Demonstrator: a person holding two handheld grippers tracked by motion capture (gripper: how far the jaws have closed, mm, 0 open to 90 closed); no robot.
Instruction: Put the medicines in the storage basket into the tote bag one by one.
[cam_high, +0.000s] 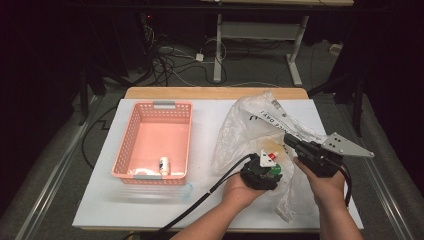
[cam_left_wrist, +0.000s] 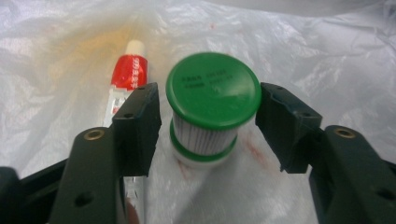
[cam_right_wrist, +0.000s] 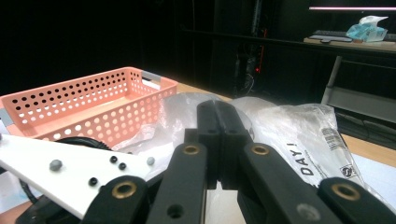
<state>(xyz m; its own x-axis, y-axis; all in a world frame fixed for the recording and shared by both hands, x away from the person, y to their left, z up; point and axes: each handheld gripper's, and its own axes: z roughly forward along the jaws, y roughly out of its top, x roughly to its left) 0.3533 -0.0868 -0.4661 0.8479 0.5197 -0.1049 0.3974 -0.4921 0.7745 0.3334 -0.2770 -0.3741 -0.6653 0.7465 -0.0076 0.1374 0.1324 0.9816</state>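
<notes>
Green-capped jar (cam_left_wrist: 212, 105) sits between left gripper (cam_left_wrist: 210, 123) jaws, on plastic bag (cam_left_wrist: 327, 56); jaws apart, small gap each side, pads not pressing. Jar upright on bag, cap toward camera, long axis vertical. Red-and-white tube (cam_left_wrist: 126, 79) just beside left jaw. Right gripper (cam_right_wrist: 218, 135) jaws together, pinching bag's plastic.

On the counter (cam_high: 150, 210), a pink basket (cam_high: 131, 145) is sitting at the left, holding a small white bottle (cam_high: 164, 165). At the right, the left claw (cam_high: 267, 167) is hovering over a green-capped jar (cam_high: 274, 171) inside a clear plastic bag (cam_high: 250, 120), and the right claw (cam_high: 291, 140) is holding the bag's edge.
</notes>
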